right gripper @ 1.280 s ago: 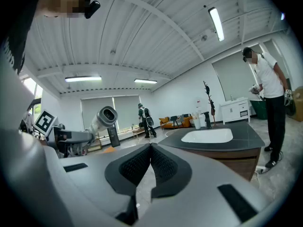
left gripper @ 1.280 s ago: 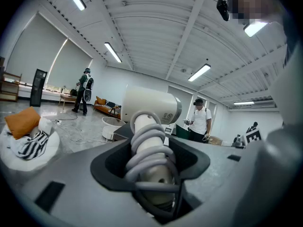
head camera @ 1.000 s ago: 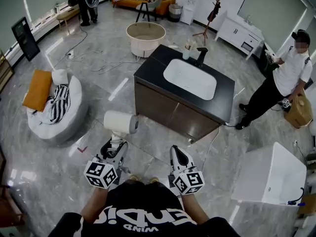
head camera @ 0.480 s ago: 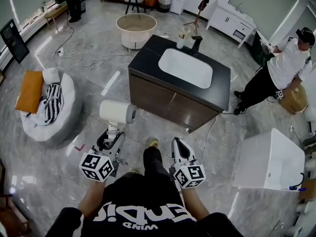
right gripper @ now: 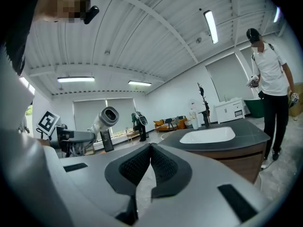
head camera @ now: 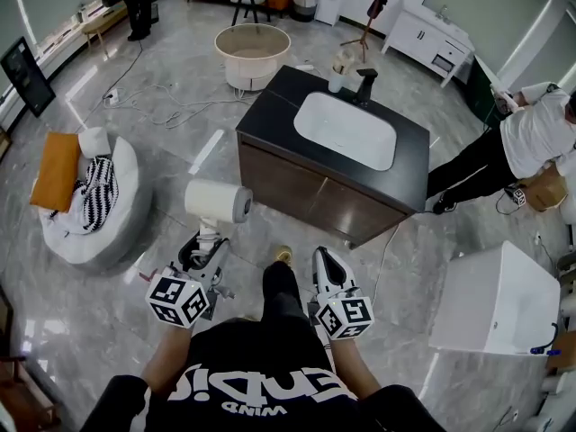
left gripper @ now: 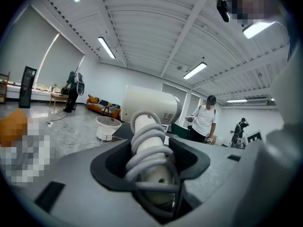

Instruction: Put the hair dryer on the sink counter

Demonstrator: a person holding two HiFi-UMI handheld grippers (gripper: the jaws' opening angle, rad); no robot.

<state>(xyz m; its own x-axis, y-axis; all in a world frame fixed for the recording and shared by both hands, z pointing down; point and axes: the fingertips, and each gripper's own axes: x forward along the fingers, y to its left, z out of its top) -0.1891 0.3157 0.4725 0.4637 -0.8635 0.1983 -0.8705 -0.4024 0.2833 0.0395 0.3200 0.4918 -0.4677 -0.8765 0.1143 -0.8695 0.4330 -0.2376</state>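
Note:
A white hair dryer (head camera: 216, 202) with its grey cord wound round the handle stands upright in my left gripper (head camera: 203, 252), whose jaws are shut on the handle (left gripper: 150, 150). The dryer's barrel (left gripper: 150, 106) points sideways above the jaws. The dryer also shows at the left of the right gripper view as a small white barrel (right gripper: 107, 117). My right gripper (head camera: 326, 268) is shut with nothing between its jaws. The dark sink counter (head camera: 409, 178) with a white basin (head camera: 346, 131) stands ahead, about a step away, and its top (right gripper: 251, 135) shows at the right of the right gripper view.
A black tap (head camera: 364, 85) and small bottles (head camera: 338, 68) stand at the counter's far edge. A person (head camera: 504, 151) stands right of the counter. A white box (head camera: 495, 300) sits at the right, a round tub (head camera: 253, 54) beyond the counter, a white lounge seat (head camera: 90, 201) at the left. Cables lie on the floor (head camera: 171, 106).
I have stepped a little closer to the counter, one leg now forward between the grippers. The person at the right has bent further out of view. Both grippers keep their hold and pose.

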